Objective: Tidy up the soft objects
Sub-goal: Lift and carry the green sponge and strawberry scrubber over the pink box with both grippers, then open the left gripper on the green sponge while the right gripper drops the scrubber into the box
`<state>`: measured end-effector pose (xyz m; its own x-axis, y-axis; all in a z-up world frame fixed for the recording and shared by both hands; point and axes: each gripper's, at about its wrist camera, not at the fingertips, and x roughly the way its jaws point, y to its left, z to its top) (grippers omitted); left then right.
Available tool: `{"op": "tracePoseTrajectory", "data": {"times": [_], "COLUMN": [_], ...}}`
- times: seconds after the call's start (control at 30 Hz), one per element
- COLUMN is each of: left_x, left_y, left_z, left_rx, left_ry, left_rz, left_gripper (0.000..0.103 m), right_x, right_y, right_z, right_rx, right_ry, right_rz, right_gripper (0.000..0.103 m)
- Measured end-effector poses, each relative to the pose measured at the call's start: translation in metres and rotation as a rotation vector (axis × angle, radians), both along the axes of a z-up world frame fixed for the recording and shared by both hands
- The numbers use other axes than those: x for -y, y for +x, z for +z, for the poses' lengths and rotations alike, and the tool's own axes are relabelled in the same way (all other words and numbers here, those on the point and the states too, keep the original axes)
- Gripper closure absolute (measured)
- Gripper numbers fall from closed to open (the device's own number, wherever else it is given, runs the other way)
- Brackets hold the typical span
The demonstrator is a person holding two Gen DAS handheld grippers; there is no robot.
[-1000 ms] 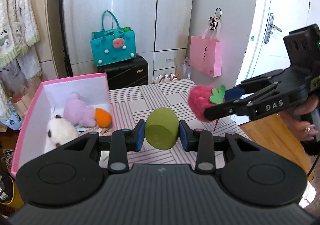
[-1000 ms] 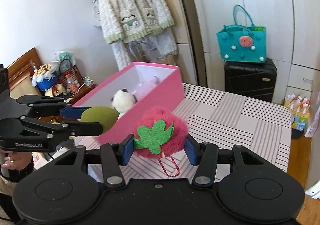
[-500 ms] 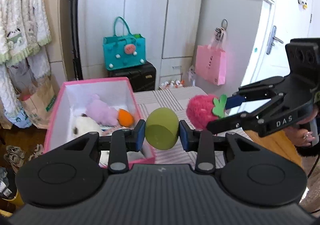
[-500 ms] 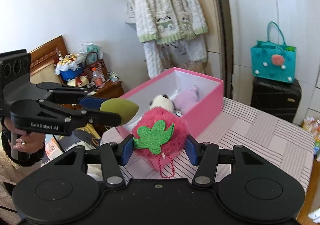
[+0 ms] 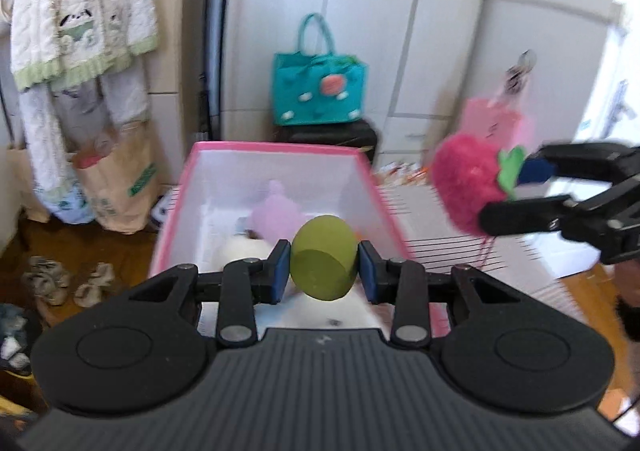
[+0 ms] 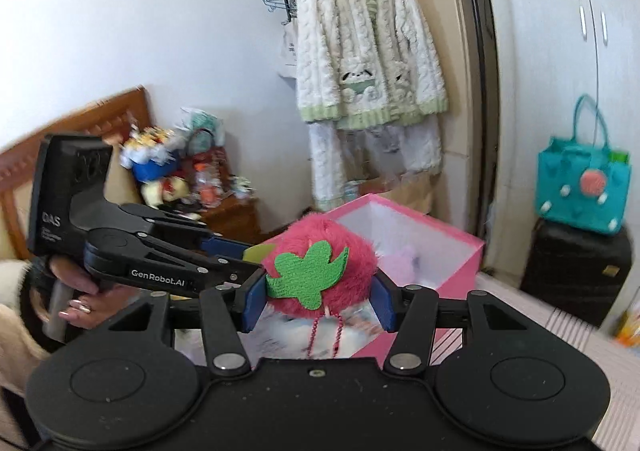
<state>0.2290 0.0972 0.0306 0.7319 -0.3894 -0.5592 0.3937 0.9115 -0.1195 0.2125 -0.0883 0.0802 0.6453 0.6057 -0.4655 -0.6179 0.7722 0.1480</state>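
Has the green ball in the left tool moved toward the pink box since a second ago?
Yes. The green ball was over the striped table beside the pink box; now it sits over the box's opening.

Both hand-held grippers (image 5: pixel 324 267) (image 6: pixel 318 291) clamped, angled downward

Table with a striped cloth (image 5: pixel 448 219), open pink box (image 5: pixel 280 149) standing on it, plush toys lying inside the box: a lilac one (image 5: pixel 276 211), a white one (image 5: pixel 244 251)
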Motion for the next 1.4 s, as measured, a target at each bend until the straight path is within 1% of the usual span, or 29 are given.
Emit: {"op": "tracePoseTrajectory", "data": {"times": [0.07,0.13,0.23,0.3,0.4,0.5,0.6,0.67,0.73,0.8,0.87,0.9,0.93,0.97,1.0,1.03,1.1,1.2,1.3,1.37,1.4], "left_x": [0.006,0.011,0.018,0.021,0.033,0.044,0.046,0.042,0.040,0.039,0.038,0.037,0.035,0.034,0.034,0.034,0.031,0.024,0.021,0.021,0.021], "left_y": [0.017,0.036,0.056,0.064,0.071,0.079,0.088,0.093,0.099,0.103,0.106,0.107,0.108,0.106,0.103,0.101,0.095,0.085,0.071,0.064,0.059], "left_z": [-0.004,-0.009,-0.015,-0.020,-0.028,-0.034,-0.037,-0.038,-0.039,-0.040,-0.042,-0.043,-0.044,-0.043,-0.041,-0.039,-0.036,-0.031,-0.023,-0.017,-0.015], "left_rx": [-0.011,-0.044,-0.088,-0.123,-0.164,-0.201,-0.230,-0.241,-0.255,-0.267,-0.297,-0.312,-0.317,-0.312,-0.295,-0.277,-0.255,-0.235,-0.177,-0.151,-0.144], "left_ry": [0.057,0.107,0.145,0.154,0.198,0.234,0.220,0.182,0.169,0.160,0.154,0.140,0.134,0.134,0.138,0.147,0.147,0.143,0.185,0.207,0.210], "left_rz": [-0.010,-0.007,-0.035,-0.062,-0.113,-0.148,-0.156,-0.161,-0.151,-0.140,-0.140,-0.125,-0.111,-0.105,-0.104,-0.100,-0.089,-0.074,-0.050,-0.056,-0.057], "left_gripper": [0.068,0.068,0.068,0.068,0.068,0.067,0.067,0.066,0.066,0.066,0.066,0.062,0.059,0.059,0.057,0.052,0.047,0.043,0.037,0.031,0.026], "right_x": [-0.009,-0.014,-0.011,-0.012,-0.016,-0.026,-0.038,-0.040,-0.040,-0.041,-0.043,-0.044,-0.045,-0.045,-0.046,-0.046,-0.041,-0.036,-0.029,-0.026,-0.025], "right_y": [0.013,0.026,0.055,0.071,0.093,0.108,0.124,0.130,0.137,0.140,0.147,0.149,0.149,0.150,0.150,0.152,0.148,0.138,0.120,0.108,0.101], "right_z": [-0.004,-0.007,-0.013,-0.017,-0.025,-0.034,-0.041,-0.044,-0.048,-0.050,-0.052,-0.053,-0.054,-0.056,-0.056,-0.056,-0.055,-0.049,-0.042,-0.038,-0.036], "right_rx": [0.044,0.052,-0.022,-0.045,-0.081,-0.089,-0.085,-0.093,-0.131,-0.141,-0.151,-0.158,-0.160,-0.159,-0.159,-0.159,-0.156,-0.135,-0.109,-0.097,-0.091], "right_ry": [-0.051,-0.069,0.012,0.024,-0.001,-0.093,-0.208,-0.248,-0.246,-0.250,-0.261,-0.264,-0.270,-0.281,-0.293,-0.294,-0.269,-0.227,-0.193,-0.181,-0.177], "right_rz": [-0.019,-0.023,0.012,-0.001,-0.016,-0.042,-0.054,-0.059,-0.059,-0.068,-0.076,-0.079,-0.085,-0.097,-0.109,-0.112,-0.131,-0.150,-0.167,-0.174,-0.176], "right_gripper": [0.044,0.044,0.044,0.044,0.044,0.044,0.044,0.044,0.044,0.043,0.042,0.038,0.036,0.035,0.035,0.035,0.034,0.032,0.031,0.031,0.030]}}
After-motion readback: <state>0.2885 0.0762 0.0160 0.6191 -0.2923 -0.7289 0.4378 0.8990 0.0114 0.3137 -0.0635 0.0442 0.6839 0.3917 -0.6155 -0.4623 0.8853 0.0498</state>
